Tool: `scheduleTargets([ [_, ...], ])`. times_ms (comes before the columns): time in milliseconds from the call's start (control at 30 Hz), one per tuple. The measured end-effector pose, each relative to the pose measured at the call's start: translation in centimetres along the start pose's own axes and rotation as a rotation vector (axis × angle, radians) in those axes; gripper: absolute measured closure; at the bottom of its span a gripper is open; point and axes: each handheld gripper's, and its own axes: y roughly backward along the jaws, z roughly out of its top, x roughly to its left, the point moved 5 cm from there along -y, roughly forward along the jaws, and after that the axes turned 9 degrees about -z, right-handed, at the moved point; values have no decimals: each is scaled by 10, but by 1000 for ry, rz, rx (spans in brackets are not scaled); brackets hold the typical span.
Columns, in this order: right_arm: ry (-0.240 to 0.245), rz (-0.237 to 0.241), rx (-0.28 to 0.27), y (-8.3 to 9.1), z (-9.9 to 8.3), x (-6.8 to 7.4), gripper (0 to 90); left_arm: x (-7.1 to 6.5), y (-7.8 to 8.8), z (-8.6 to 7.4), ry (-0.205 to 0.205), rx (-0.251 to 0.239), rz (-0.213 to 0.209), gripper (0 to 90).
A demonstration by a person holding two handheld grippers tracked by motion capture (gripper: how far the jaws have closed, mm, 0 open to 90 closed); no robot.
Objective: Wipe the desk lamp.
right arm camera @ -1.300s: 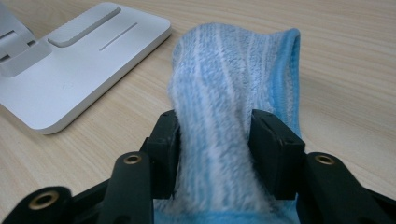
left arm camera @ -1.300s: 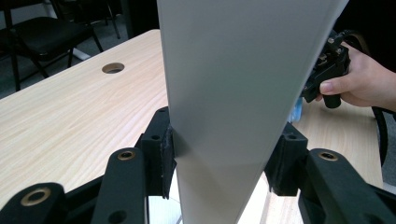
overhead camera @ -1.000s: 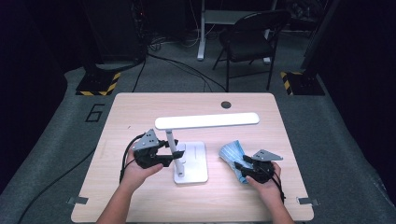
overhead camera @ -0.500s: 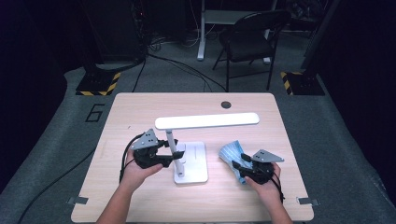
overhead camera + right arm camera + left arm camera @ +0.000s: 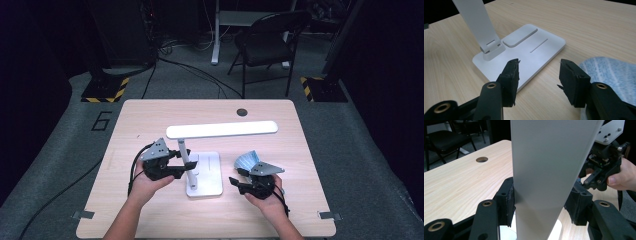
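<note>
A white desk lamp stands mid-table, with a flat base, an upright stem and a long head bar. My left gripper reaches in from the left; its jaws have just been closing and its pads press both edges of the broad stem. My right gripper points left at the base's right edge. Its jaws have also been closing, but they stand open with nothing between them, just in front of the base. A blue cloth lies beside it on the table.
The right gripper and its hand show behind the stem in the left gripper view. A cable hole sits near the table's far edge. A black chair and yellow-striped stand feet stand on the floor beyond.
My right gripper has moved left, off the blue cloth toward the lamp base. The left gripper has stayed at the stem.
</note>
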Motion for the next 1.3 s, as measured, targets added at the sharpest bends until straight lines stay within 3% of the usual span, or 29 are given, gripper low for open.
scheduleTargets([
  [300, 0, 11, 53, -17, -13, 16, 500, -2, -1, -1, 14, -9, -14, 475],
  [433, 21, 18, 82, -25, -19, 27, 493, -4, -2, 0, -3, -1, -15, 475],
  [500, 70, 28, 96, -31, -23, 34, 492, -5, -2, -1, -5, -3, -20, 470],
  [567, 75, 32, 113, -34, -26, 38, 488, -6, -2, -1, 4, -5, -20, 470],
  [733, 112, 33, 145, -39, -32, 39, 487, -7, -2, -1, 2, 1, -14, 477],
  [1133, 84, 45, 144, -43, -32, 39, 482, -8, 0, -2, 18, -10, -43, 464],
  [1300, 70, 25, 153, -42, -31, 34, 489, -8, 1, -2, 0, 1, -52, 465],
])
